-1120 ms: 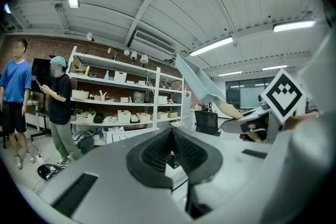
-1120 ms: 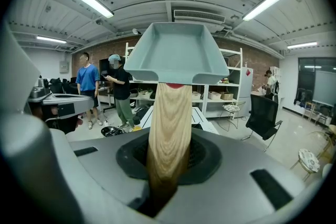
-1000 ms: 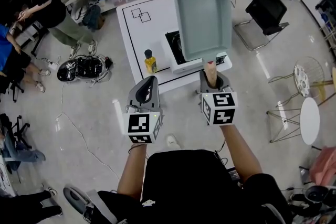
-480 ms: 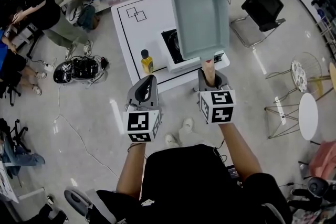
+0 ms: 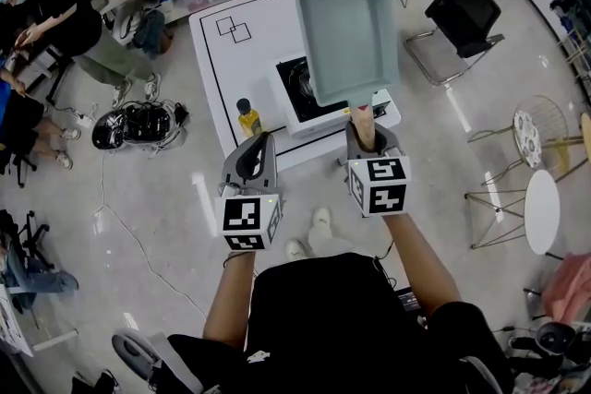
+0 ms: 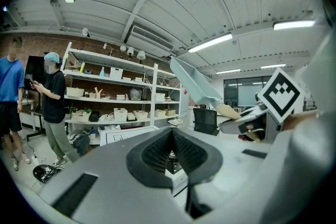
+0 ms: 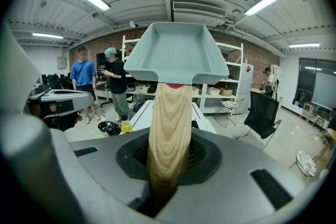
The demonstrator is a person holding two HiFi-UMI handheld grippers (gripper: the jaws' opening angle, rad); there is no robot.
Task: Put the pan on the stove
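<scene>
- My right tongs (image 5: 363, 132) clamp the wooden handle (image 7: 168, 128) of the grey pan (image 5: 346, 37), held aloft near the stove (image 5: 294, 92) on the white table (image 5: 226, 69).
- My left tongs (image 5: 259, 152) hang closed, empty.
- Carrying step, by my reckoning; next, lower the pan level onto the stove.
</scene>
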